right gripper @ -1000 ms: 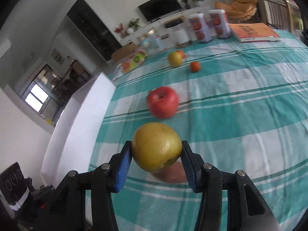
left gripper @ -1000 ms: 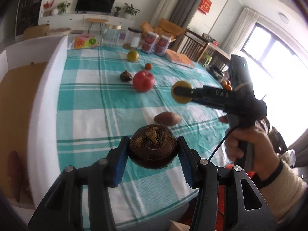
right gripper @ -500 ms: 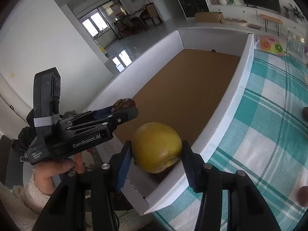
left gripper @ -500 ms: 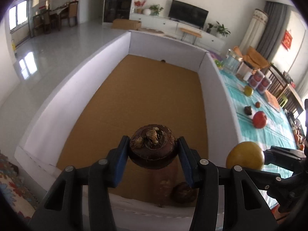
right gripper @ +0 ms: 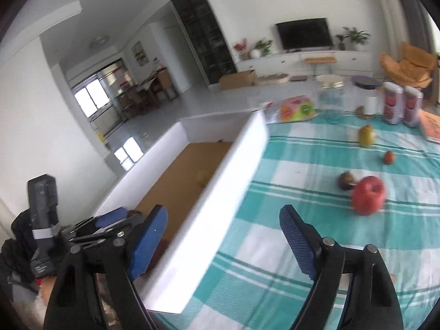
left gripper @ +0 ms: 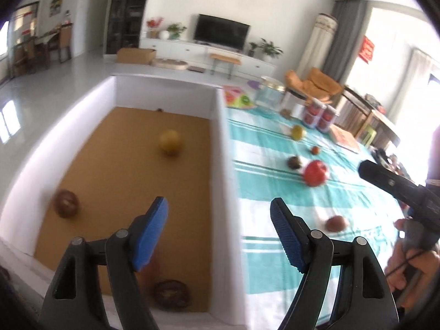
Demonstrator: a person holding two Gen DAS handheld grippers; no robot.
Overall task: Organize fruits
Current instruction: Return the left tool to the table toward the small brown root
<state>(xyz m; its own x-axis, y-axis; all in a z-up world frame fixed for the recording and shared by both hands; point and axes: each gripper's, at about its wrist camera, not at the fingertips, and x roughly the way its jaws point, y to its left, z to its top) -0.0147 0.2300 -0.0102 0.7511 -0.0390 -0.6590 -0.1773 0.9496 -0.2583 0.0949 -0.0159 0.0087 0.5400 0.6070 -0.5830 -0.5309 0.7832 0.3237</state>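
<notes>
My left gripper [left gripper: 220, 228] is open and empty over the near end of a white-walled box [left gripper: 220, 143] with a brown floor. Inside lie a yellow fruit [left gripper: 170, 142], a dark brown fruit [left gripper: 66, 203] at the left and another dark fruit [left gripper: 172, 293] at the near end. My right gripper [right gripper: 224, 236] is open and empty above the box's right wall [right gripper: 220, 200]. On the teal checked cloth [right gripper: 302, 165] lie a red apple [right gripper: 368, 195], a dark fruit [right gripper: 347, 181], a small orange fruit [right gripper: 389, 157] and a yellow-green fruit [right gripper: 367, 136].
A brown oval fruit [left gripper: 336, 223] lies on the cloth near the right gripper's body [left gripper: 398, 187]. Jars [right gripper: 330, 93], red cans [right gripper: 401, 104], a colourful fruit-print pack [right gripper: 295, 108] and an orange book [right gripper: 431, 126] stand at the table's far end.
Both grippers have opened. The yellow fruit and the dark brown fruit have dropped into the box. Both views have swung right, toward the table.
</notes>
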